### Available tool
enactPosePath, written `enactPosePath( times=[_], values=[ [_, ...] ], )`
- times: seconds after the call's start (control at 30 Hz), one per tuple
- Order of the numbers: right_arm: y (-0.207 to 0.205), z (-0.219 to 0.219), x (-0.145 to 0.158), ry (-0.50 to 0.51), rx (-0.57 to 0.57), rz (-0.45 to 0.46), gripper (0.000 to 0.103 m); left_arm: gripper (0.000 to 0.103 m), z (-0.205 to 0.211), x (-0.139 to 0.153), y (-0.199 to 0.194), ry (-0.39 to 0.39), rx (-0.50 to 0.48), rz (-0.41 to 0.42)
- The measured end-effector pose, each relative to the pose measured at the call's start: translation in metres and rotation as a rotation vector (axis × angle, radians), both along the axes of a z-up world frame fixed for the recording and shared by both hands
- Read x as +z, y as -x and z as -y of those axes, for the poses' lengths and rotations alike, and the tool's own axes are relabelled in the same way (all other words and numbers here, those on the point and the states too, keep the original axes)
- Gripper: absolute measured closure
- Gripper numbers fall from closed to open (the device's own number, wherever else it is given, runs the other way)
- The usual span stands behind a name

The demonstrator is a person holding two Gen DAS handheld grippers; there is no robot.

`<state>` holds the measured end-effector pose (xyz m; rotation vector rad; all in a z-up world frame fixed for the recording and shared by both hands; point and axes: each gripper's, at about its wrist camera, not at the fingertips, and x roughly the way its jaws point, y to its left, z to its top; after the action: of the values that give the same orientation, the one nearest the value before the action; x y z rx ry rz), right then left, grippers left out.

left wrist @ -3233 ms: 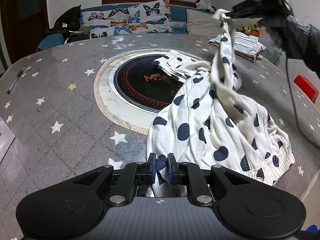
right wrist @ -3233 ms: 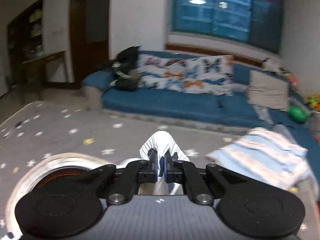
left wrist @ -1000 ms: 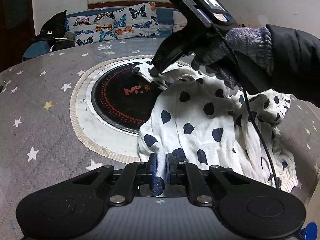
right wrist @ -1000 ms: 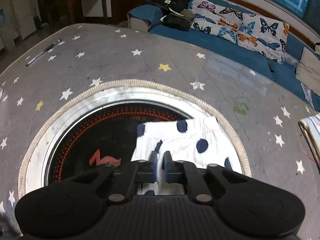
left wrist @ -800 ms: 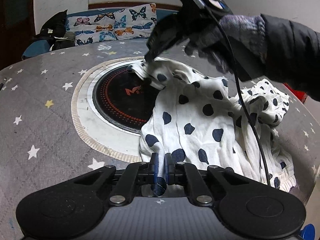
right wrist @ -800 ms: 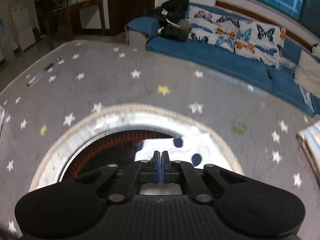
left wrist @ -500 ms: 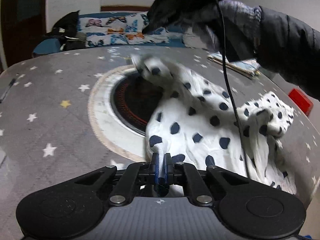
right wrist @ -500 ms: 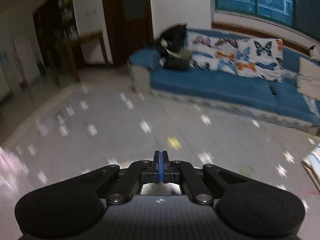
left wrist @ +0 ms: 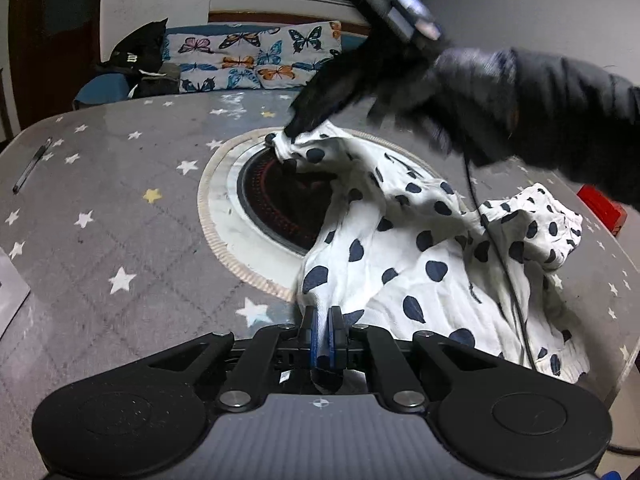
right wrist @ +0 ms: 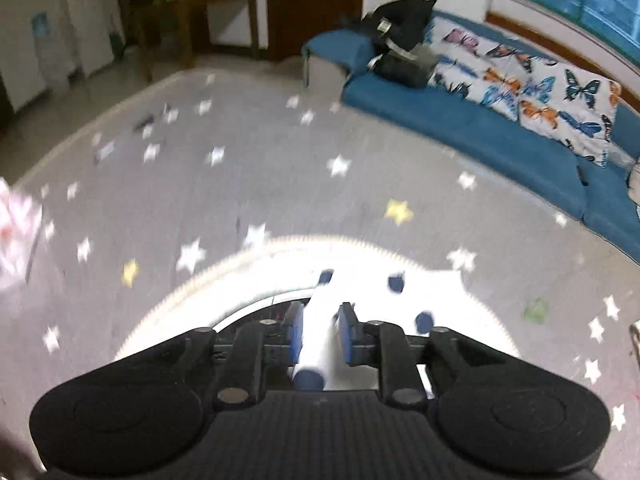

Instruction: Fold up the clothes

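A white garment with dark blue spots (left wrist: pixel 420 240) lies rumpled on the grey star-print table (left wrist: pixel 120 208), partly over a round black cooktop (left wrist: pixel 276 200). My left gripper (left wrist: pixel 323 320) is shut on the garment's near edge. My right gripper (left wrist: pixel 288 136), held by a gloved hand, is at the garment's far corner above the cooktop's far rim. In the right wrist view the right gripper (right wrist: pixel 320 332) has its jaws parted, with a band of the spotted cloth (right wrist: pixel 320 344) between them; that view is blurred.
A pen (left wrist: pixel 30 166) lies at the table's far left. A red box (left wrist: pixel 602 206) sits at the right edge. A blue sofa (right wrist: pixel 480 128) with butterfly cushions (left wrist: pixel 256 60) and a black bag (right wrist: pixel 400 40) stands beyond the table.
My right gripper came down from its raised position to the cooktop's far rim with the garment's corner, and its jaws have parted. My left gripper still holds the near edge.
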<state>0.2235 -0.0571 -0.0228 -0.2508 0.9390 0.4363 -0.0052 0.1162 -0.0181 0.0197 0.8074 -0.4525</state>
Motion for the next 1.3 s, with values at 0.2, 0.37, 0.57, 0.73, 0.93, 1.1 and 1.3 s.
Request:
enactPosePath(
  times=[0.2,0.37,0.57,0.73,0.93,1.1,1.3],
  values=[
    [-0.012,-0.02,-0.018,0.022,-0.015,-0.008,0.078,0.097,-0.001,0.002,-0.001,0.011,0.005,0.005],
    [-0.019,-0.024,-0.022,0.038,-0.057,0.017,0.1,0.097,-0.006,0.002,0.0,0.015,0.011,0.007],
    [-0.027,-0.033,0.028,-0.188,-0.062,0.111,0.1,0.097,-0.016,0.003,0.001,0.012,0.04,-0.003],
    [-0.034,-0.035,0.063,-0.336,-0.044,0.137,0.084,0.093,-0.02,-0.001,0.0,-0.009,0.066,-0.021],
    [-0.018,-0.015,0.078,-0.283,-0.011,0.141,0.077,0.085,-0.025,-0.003,0.0,-0.029,0.093,-0.026],
    [0.013,0.02,0.085,-0.195,-0.037,0.123,0.072,0.071,-0.023,0.003,-0.001,-0.045,0.107,0.002],
    [0.064,0.085,0.08,-0.131,-0.115,0.103,0.063,0.057,-0.017,0.011,-0.002,-0.063,0.117,0.04]
  ],
)
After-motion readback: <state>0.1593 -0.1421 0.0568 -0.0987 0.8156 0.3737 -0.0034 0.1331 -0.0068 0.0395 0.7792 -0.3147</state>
